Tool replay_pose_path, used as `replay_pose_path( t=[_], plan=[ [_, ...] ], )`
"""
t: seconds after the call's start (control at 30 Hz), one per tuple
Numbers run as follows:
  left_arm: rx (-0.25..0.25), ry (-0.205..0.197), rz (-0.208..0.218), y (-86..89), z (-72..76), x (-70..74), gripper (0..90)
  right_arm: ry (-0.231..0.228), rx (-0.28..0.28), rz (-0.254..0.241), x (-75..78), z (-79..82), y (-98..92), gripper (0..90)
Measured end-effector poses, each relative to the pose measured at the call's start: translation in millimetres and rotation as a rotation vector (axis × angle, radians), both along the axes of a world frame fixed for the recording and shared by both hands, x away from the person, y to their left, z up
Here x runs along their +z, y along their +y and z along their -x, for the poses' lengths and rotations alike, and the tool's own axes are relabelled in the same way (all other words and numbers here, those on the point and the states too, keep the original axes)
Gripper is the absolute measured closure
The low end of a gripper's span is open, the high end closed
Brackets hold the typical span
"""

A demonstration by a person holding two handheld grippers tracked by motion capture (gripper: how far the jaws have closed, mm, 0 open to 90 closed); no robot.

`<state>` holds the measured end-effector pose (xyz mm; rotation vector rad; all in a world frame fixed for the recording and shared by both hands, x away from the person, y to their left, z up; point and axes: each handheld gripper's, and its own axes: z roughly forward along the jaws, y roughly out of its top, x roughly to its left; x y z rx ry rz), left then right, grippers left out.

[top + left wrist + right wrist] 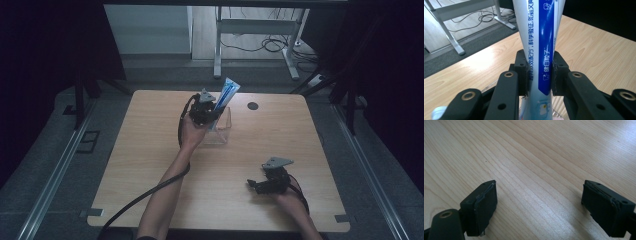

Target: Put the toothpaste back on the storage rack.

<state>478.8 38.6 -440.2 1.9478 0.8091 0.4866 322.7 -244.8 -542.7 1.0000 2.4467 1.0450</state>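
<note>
Toward the wooden table's (150, 165) far edge, the left gripper (539, 75), clamped on a toothpaste tube (541, 37), should lower it straight into the clear box (222, 131), while the right gripper (539, 207) rests apart.

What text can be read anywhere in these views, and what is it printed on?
"健白嫩子" as best it reads, white on the blue stripe of the toothpaste tube clamped in the left gripper.
"…效配方,科学驱蛀,防蛀又…" roughly, blue on the tube's white side; partly blurred, so uncertain.
A small logo near the tube's top edge: too blurred to read.
High view: tube print too small to read. Table: no text.
</note>
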Motion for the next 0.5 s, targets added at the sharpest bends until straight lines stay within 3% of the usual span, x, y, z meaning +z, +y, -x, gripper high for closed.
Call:
replay_pose_path(
  t=[0.5],
  plan=[
    [-0.004, 0.014, -0.104, -7.8, 2.6, -17.6, 70.3, 0.0, -0.001, 0.0, 0.0, 0.0, 0.0, 13.1]
  ],
)
